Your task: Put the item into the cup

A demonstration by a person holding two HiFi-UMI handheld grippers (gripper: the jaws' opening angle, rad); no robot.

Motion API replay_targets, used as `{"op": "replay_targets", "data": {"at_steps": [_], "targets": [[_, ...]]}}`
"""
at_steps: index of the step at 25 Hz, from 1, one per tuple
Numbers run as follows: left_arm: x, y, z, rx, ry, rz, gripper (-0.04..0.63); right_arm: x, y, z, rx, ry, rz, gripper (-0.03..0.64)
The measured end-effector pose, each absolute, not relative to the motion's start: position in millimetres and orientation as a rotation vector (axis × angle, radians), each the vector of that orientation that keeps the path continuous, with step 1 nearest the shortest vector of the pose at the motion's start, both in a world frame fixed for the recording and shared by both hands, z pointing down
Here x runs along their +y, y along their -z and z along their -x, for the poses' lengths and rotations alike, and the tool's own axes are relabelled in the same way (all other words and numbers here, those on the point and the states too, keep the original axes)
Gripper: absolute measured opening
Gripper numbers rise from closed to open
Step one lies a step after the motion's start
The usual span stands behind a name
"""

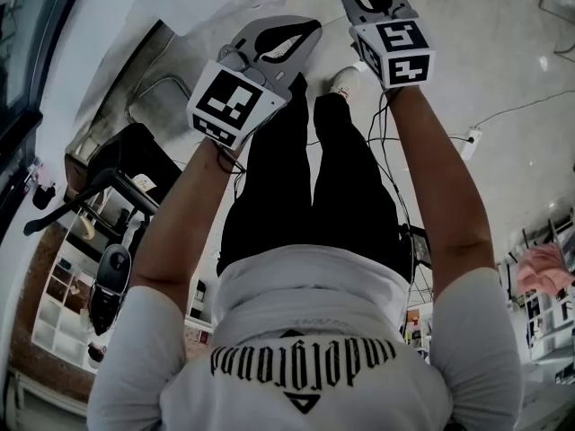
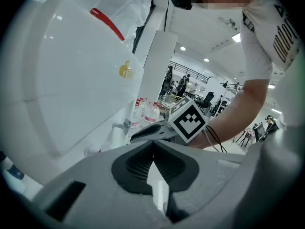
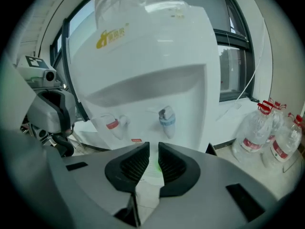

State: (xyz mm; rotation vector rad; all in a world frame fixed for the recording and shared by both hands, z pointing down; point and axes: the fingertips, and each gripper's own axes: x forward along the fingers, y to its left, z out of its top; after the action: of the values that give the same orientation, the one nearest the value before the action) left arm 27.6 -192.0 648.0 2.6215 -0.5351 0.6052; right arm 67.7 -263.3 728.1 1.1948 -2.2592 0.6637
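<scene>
A thin green item [image 3: 155, 167] is pinched in the right gripper [image 3: 153, 147], near the water dispenser [image 3: 152, 56]; the left gripper [image 2: 152, 143] is clenched empty. The item is judged light and flimsy, best gripped by its edge.

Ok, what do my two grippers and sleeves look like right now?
Both are grey plastic, the left claw and right claw lined with black ribbed pads. The left cube and right cube are white with black square markers. Black cables loop at the wrists. The sleeves are short and white.
</scene>
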Motion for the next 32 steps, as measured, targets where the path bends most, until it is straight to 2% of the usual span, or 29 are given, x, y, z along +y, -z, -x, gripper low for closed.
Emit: {"op": "replay_targets", "data": {"at_steps": [13, 23, 32], "targets": [[-173, -552, -29, -0.637, -0.548, -2.636, 0.015, -197, -569, -69, -2.434, -0.575, -1.2, 0.015], [-146, -432, -25, -0.74, -0.455, -2.69, 0.015, -144, -418, -70, -2.575, -0.412, -1.122, 0.015], [-102, -336, -17, -0.77, -0.334, -2.76, 0.014, -92, -322, -83, -2.705, -0.29, -1.047, 0.014]]}}
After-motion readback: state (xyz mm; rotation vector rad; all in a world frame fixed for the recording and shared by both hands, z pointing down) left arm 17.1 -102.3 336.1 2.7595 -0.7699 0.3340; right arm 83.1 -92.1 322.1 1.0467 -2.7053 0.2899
